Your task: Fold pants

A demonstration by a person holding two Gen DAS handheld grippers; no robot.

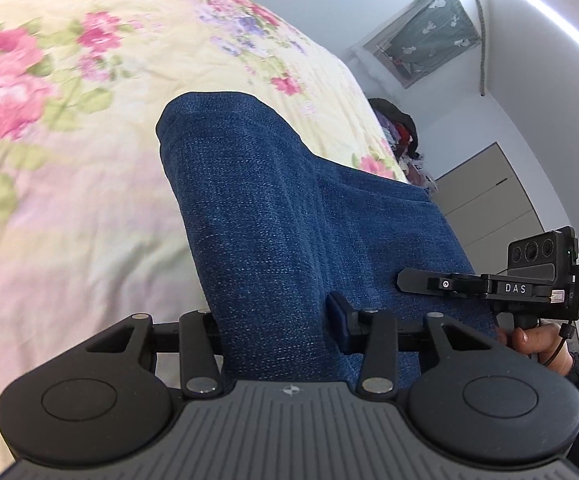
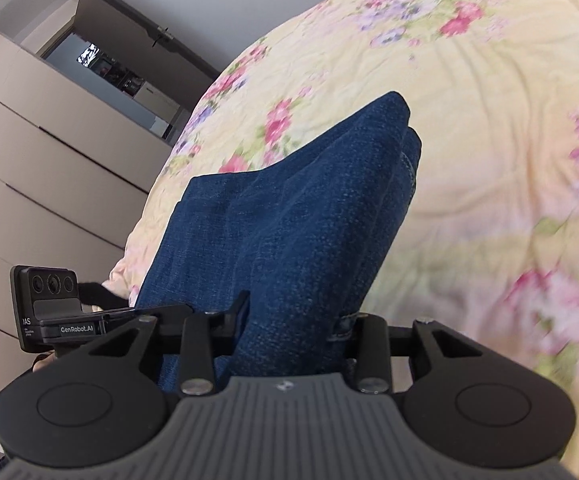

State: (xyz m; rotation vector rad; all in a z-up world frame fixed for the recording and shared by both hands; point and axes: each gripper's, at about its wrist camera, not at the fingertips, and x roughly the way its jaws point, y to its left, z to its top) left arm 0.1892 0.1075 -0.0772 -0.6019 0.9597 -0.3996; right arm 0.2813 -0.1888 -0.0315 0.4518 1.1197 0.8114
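From the left wrist view, the left gripper (image 1: 285, 320) is clamped on a fold of the blue denim pants (image 1: 265, 208), which rise off the floral bed sheet (image 1: 69, 140); the right gripper (image 1: 405, 280) bites the same cloth alongside.

From the right wrist view, the right gripper (image 2: 289, 324) pinches the pants (image 2: 289, 208), which drape toward the bed sheet (image 2: 489, 160).

A home bedroom is showing here: a bed (image 1: 89, 160) wearing a floral cover, tall flat-fronted wardrobes (image 2: 29, 168) standing beyond its edge, a clothes heap (image 1: 401, 132) lying at its far corner.
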